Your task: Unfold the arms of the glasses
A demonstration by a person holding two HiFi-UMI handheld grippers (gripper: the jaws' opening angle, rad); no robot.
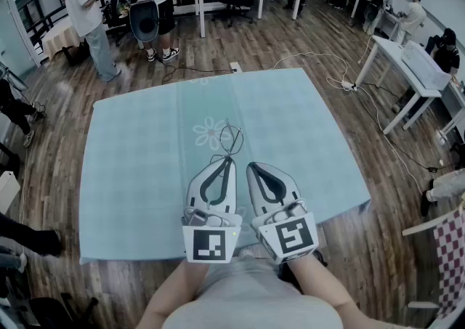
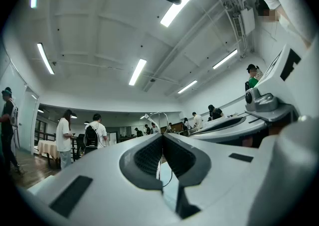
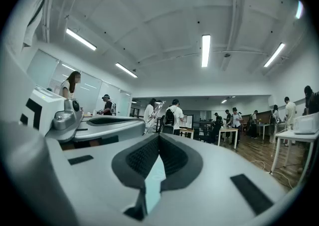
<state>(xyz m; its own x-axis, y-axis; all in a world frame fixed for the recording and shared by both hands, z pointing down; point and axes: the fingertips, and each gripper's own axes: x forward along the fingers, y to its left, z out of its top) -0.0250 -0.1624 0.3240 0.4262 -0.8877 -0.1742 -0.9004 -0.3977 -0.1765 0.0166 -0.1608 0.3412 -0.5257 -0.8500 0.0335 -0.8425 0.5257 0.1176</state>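
Glasses: a thin wire-framed pair [image 1: 230,139] above the middle of the table, just past the tip of the left gripper; in the left gripper view the frame [image 2: 155,117] stands up beyond the fingertips.
Left gripper: [image 1: 231,160] fingers closed on a thin wire part of the glasses, with a strand hanging in the slit between the pads [image 2: 162,137].
Right gripper: [image 1: 251,168] fingers pressed together with nothing between them [image 3: 158,137]; it lies just beside the left gripper, its tip near the glasses but apart from them.
Table: covered by a pale blue cloth [image 1: 145,175] with a faint flower print [image 1: 211,131] just left of the glasses.
In the way: each gripper's own broad white body fills the lower half of its view and hides the table; from the right gripper view the left gripper [image 3: 109,122] blocks the left side, with the glasses [image 3: 155,110] showing at its tip.
Around: wood floor [image 1: 58,102]; several people [image 1: 86,15] standing at the far end; a white table [image 1: 407,80] to the right; a cable [image 1: 320,59] trailing on the floor behind.
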